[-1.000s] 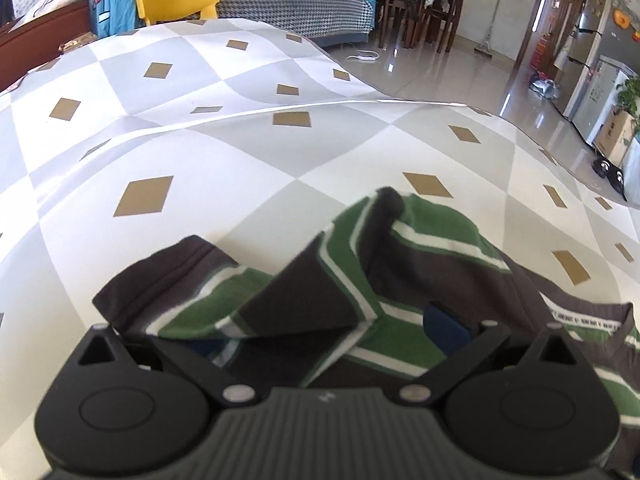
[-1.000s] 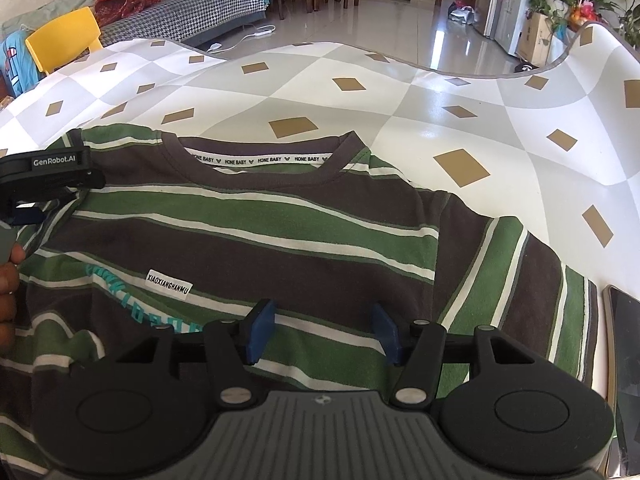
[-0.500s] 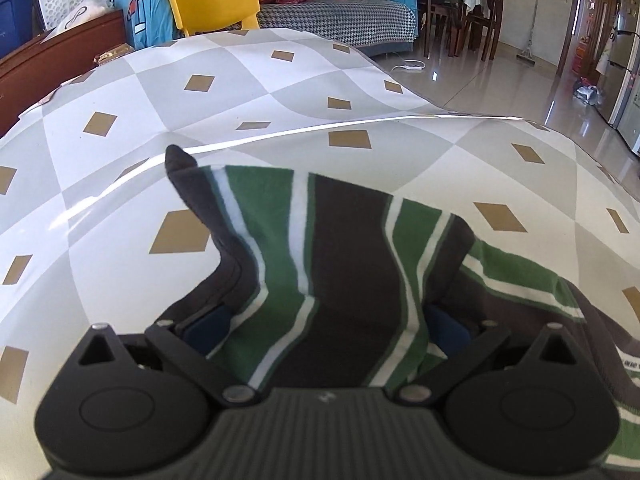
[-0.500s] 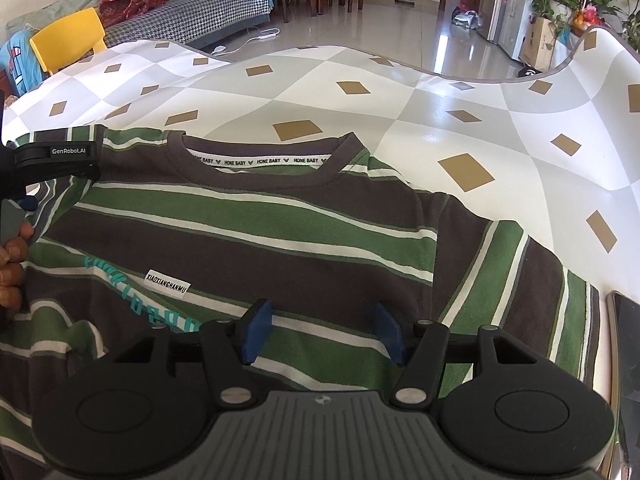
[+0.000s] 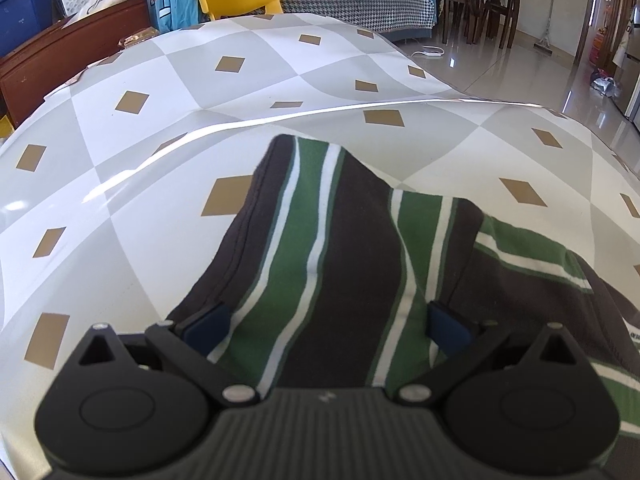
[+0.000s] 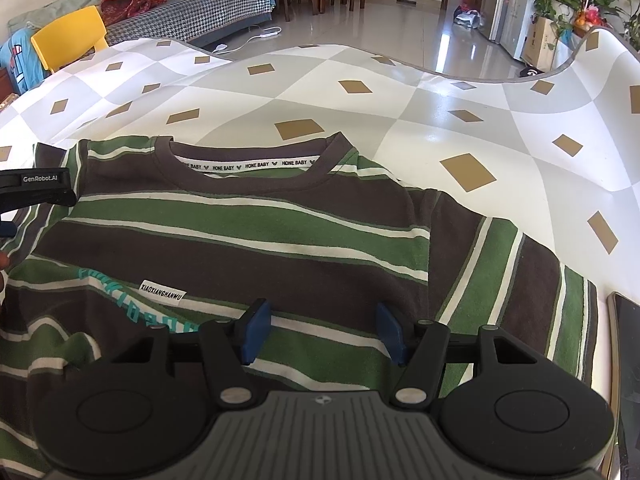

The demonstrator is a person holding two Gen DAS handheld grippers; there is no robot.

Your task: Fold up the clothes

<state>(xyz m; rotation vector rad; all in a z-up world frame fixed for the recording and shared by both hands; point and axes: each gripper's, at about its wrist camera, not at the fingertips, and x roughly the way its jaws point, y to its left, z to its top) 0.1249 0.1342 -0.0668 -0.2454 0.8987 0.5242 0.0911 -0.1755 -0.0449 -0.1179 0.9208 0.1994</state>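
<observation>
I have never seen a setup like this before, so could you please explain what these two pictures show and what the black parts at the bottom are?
There is no robot arm here: a person holds a two-finger gripper in each hand, and each gripper carries a wide-angle camera that looks forward along its fingers. The black parts at the bottom are the grippers themselves, with blue pads on the fingers.

One picture comes from the left gripper. Its jaws stand wide apart, with the sleeve of a striped shirt spread out between and beyond them; nothing looks pinched.

The other comes from the right gripper, open above the shirt, which lies flat, collar away from the camera, on a table covered with a diamond-patterned cloth. The left gripper also shows at that picture's left edge.

A dark phone lies beside the shirt.
</observation>
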